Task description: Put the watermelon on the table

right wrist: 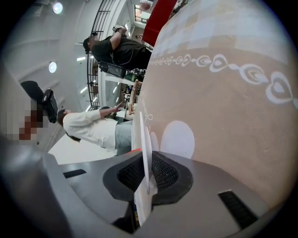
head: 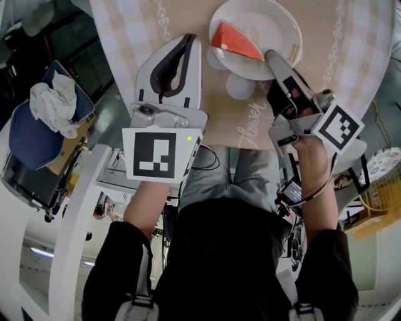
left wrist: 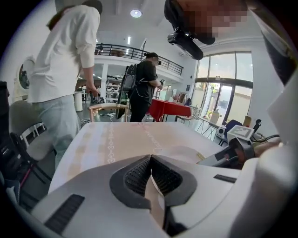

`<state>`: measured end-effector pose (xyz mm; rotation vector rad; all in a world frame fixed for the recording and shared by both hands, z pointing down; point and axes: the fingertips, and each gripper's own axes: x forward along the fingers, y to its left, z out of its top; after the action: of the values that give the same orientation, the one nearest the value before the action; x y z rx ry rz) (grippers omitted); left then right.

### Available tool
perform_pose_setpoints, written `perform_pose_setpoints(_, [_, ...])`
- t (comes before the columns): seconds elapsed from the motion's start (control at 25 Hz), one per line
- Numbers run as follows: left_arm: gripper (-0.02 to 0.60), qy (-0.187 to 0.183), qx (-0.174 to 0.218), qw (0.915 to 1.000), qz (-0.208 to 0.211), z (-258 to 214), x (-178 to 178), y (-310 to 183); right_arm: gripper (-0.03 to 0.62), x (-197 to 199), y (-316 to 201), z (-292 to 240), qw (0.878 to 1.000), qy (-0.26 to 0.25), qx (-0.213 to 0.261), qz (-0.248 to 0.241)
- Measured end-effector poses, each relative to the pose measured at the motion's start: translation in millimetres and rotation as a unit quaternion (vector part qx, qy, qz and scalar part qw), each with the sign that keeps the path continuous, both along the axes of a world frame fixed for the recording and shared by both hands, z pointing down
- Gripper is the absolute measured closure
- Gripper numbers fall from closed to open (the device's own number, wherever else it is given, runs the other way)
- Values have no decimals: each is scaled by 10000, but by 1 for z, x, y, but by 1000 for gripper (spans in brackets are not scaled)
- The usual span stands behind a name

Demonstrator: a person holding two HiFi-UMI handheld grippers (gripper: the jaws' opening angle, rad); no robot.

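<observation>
The red triangular watermelon slice (head: 235,41) is lying on the round white plate (head: 279,17), sitting toward the near edge of the beige patterned worktop (head: 219,106). The right gripper (head: 270,59) fingers (right wrist: 165,173) are clamping the plate's rim (only letting go seems left to do). The left gripper (head: 186,42) fingers are pressing together, empty.

You have one watermelon slice (head: 235,42), and it lies on one white plate (head: 282,25) on the one table (head: 351,56). You hold two grippers: one left gripper (head: 187,39) and one right gripper (head: 270,57). That makes two marker cubes, the left cube (head: 161,153) and the right cube (head: 339,127). Past the table's left edge you have one blue seat (head: 31,135) with one crumpled white cloth (head: 53,103). The left gripper view shows two bystanders: one person in white (left wrist: 65,56) and one person in black (left wrist: 143,83).
</observation>
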<state>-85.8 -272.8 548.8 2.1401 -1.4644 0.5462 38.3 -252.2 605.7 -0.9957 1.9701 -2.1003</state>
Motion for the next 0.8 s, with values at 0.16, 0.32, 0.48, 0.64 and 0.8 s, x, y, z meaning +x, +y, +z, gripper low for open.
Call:
perform_pose_setpoints(0.16, [569,-4,44,10000,36,-6,3,-3,530,0,-1,-3,9999,17,-3,-115])
perform_pose_setpoints(0.32, [569,-2,49,10000,75,-11,5,-3,500,9,2,-1,9999,61,-157,-37])
perform_pose_setpoints(0.48, [569,-64,98,9998,182,-15,5,-6,497,18,2,-1,9995,274,-107,-84])
perform_pose_setpoints(0.64, [569,-166,243,9991,315,-27,11,-8,497,31,2,-6,9984,523,71,-198])
perform_pose_setpoints(0.8, [569,-147,318,9989,302,-40,15,-7,500,36,3,-14,9959,761,260,-403])
